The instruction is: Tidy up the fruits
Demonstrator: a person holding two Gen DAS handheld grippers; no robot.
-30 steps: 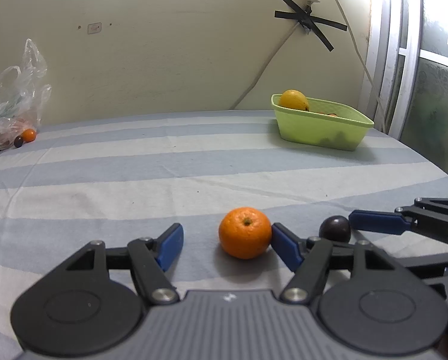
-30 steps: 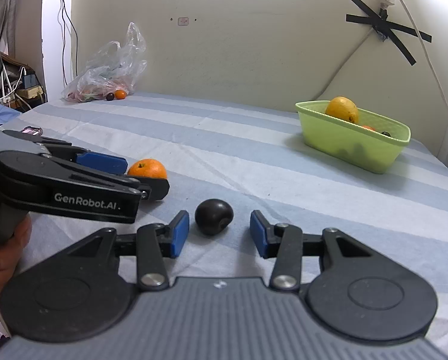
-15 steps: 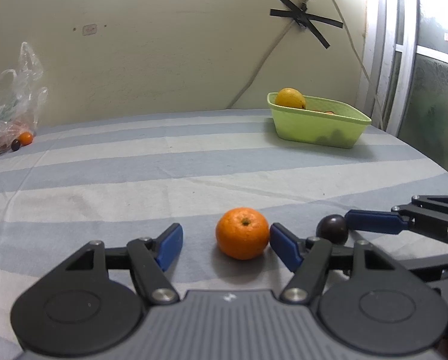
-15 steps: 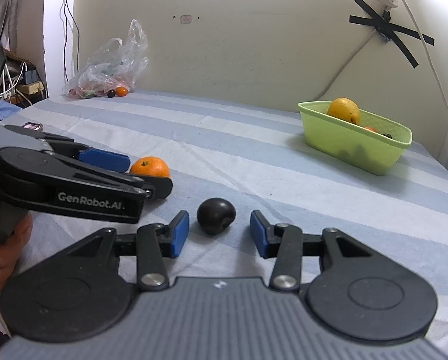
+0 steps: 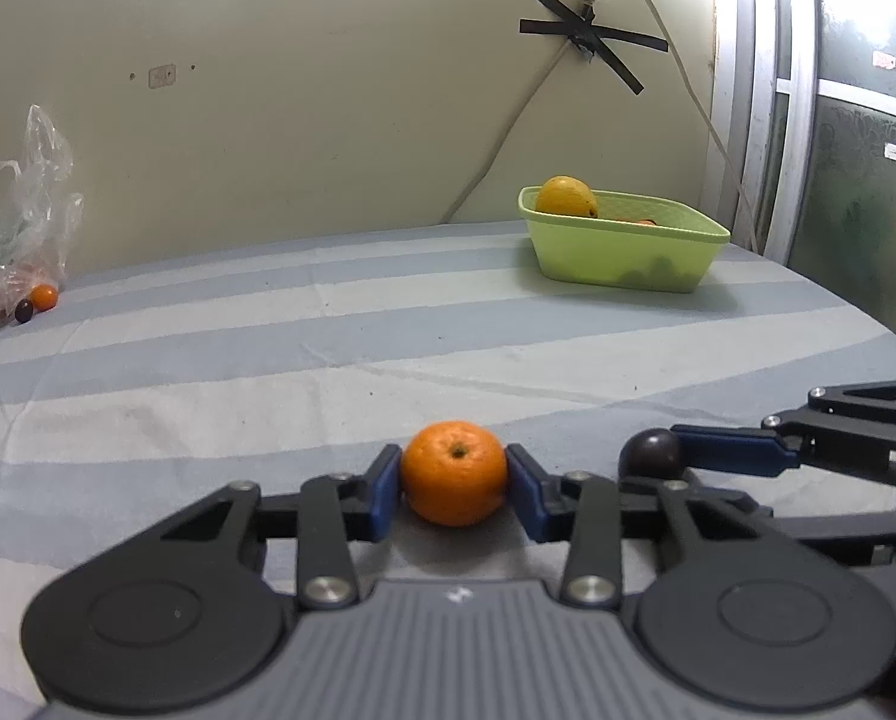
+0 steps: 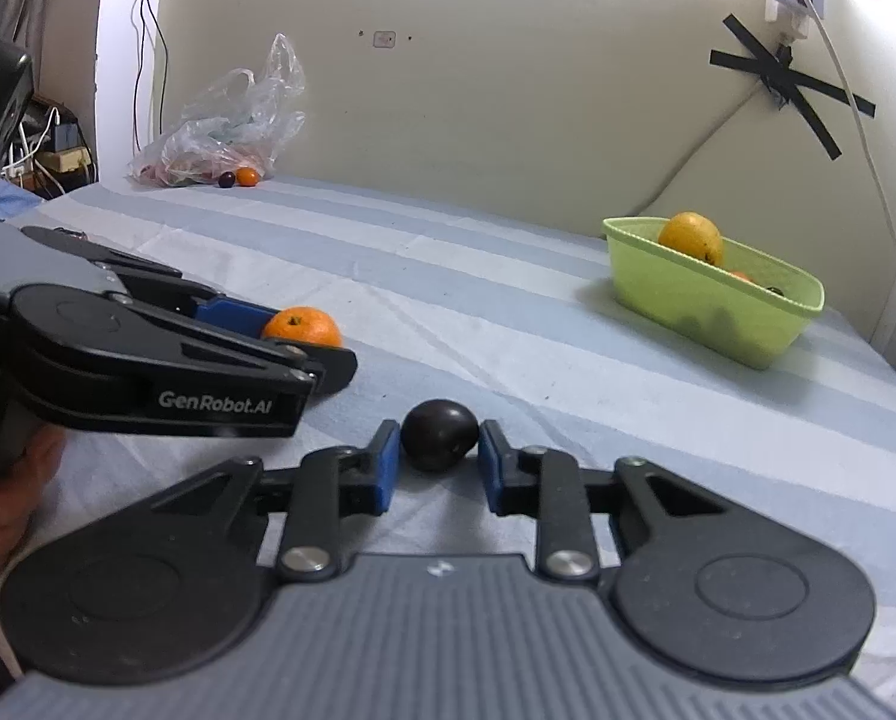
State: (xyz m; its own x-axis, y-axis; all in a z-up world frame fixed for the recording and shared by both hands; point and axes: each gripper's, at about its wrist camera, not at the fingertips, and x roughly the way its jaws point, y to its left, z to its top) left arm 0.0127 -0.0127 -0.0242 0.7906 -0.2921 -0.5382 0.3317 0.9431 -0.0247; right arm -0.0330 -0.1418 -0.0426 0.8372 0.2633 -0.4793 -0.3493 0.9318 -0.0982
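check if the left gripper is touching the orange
Touching. The left wrist view shows the left gripper with both blue pads pressed against the orange, having just closed on it.

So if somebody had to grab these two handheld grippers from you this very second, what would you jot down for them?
Left gripper: jaws have just closed onto the orange, which sits on the striped cloth.
Right gripper: jaws have just closed onto the dark plum, also on the cloth.
Green basket stands at the far right near the wall, already holding a yellow-orange fruit and a few others.
Done: both fruits gripped.
Left: lift both and place them in the basket. A small orange and a dark fruit remain by the plastic bag.
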